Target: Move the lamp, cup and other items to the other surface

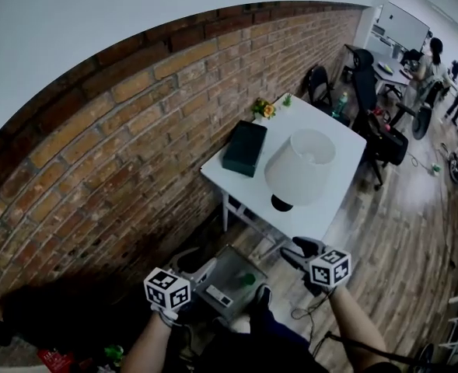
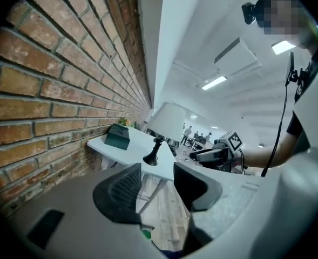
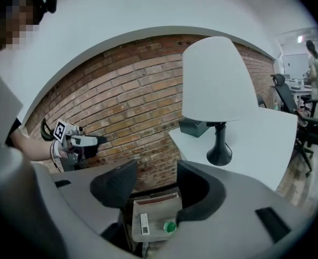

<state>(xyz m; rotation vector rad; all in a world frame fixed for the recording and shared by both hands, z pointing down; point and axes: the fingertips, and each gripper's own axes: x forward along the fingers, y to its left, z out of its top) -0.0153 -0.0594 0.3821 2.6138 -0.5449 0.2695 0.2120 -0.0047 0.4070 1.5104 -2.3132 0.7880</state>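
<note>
A table lamp (image 1: 298, 165) with a white shade and black base stands on the white table (image 1: 333, 196), near its front edge. Behind it lie a dark green box (image 1: 244, 148), a small flower bunch (image 1: 263, 109) and a green bottle (image 1: 339, 103). My left gripper (image 1: 207, 267) hovers low by the brick wall, short of the table, its jaws a narrow gap apart and empty. My right gripper (image 1: 292, 252) hangs just before the table's front edge, open and empty. The lamp (image 2: 168, 122) shows ahead in the left gripper view, and the lamp (image 3: 218, 85) also in the right gripper view.
A grey case (image 1: 230, 282) with a green knob sits on the floor between the grippers. The brick wall (image 1: 120, 154) runs along the left. Black office chairs (image 1: 366, 84) and desks stand beyond the table, with people (image 1: 429, 61) at the far right. Cables trail over the wooden floor (image 1: 400, 255).
</note>
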